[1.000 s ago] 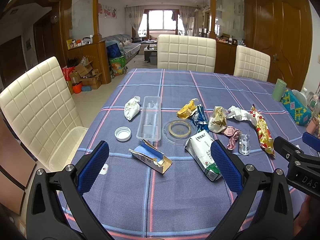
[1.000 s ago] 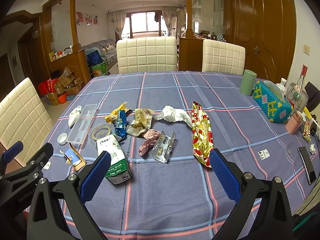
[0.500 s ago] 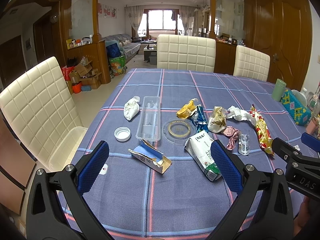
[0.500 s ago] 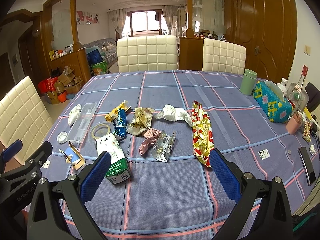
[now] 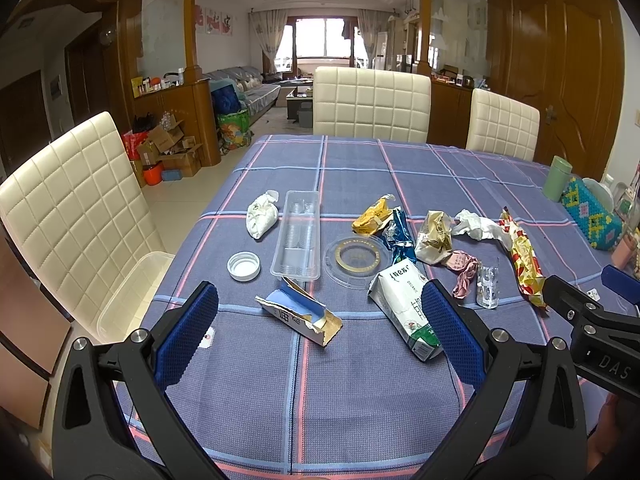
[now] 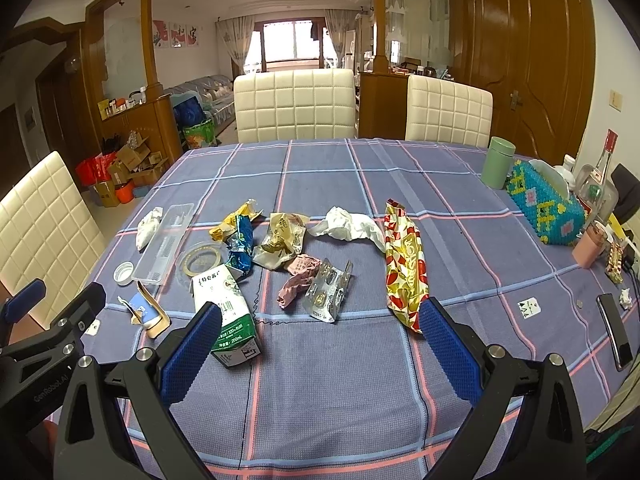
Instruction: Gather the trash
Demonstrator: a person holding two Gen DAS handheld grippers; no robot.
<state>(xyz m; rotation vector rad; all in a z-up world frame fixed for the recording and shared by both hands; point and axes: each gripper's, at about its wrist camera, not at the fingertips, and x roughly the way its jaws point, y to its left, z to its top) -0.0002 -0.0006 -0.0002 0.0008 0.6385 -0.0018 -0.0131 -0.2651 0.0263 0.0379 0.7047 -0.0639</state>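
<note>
Trash lies scattered on the blue plaid tablecloth (image 5: 360,400): a torn blue carton (image 5: 298,316), a white and green milk carton (image 5: 404,304), a clear plastic tray (image 5: 298,236), a white lid (image 5: 243,266), a round clear lid (image 5: 354,256), a red and gold wrapper (image 6: 404,268), crumpled tissue (image 6: 348,228) and several small wrappers. My left gripper (image 5: 320,340) is open and empty above the near table edge, short of the torn carton. My right gripper (image 6: 320,344) is open and empty, short of the milk carton (image 6: 226,312).
Cream chairs stand at the left (image 5: 68,216) and far side (image 5: 372,108). A clear bin (image 5: 128,300) sits on the left chair seat. A green cup (image 6: 497,162), a beaded tissue box (image 6: 544,208) and a phone (image 6: 614,330) are at the table's right side.
Both grippers have hardly moved; the view shifts very slightly. The trash lies as before.
</note>
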